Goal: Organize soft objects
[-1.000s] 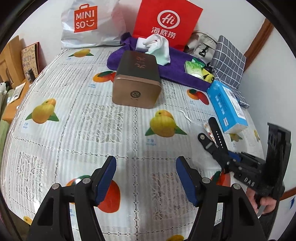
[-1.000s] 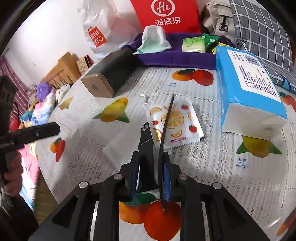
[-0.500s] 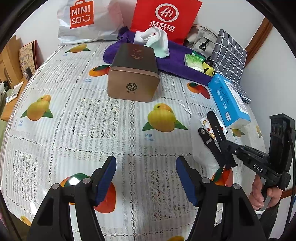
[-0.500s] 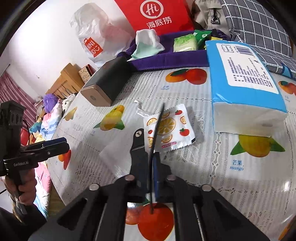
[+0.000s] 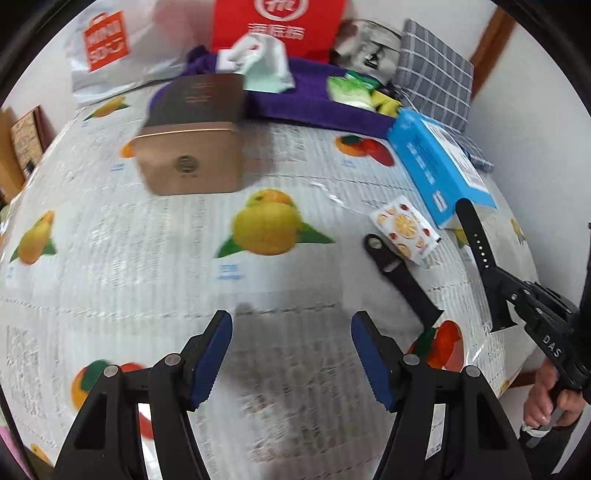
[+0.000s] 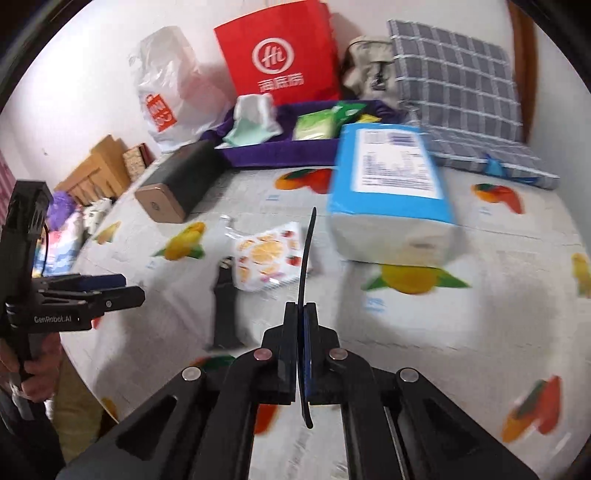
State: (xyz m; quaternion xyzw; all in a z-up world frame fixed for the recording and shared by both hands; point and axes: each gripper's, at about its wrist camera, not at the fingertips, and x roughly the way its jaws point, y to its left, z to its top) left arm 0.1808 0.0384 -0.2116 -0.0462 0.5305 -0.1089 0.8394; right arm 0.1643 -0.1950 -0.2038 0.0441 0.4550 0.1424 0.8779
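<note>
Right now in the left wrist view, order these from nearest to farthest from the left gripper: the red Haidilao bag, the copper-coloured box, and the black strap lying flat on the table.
1. The black strap, lying flat just ahead and right of the left gripper.
2. The copper-coloured box, mid-table, ahead and slightly left.
3. The red Haidilao bag, upright against the back wall.

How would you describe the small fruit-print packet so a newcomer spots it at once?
Start at the big blue tissue pack on the fruit-patterned tablecloth. Just left of its white end lies the small packet, beside a black watch strap half. It alone is white with orange slices and red fruit printed on it.
</note>
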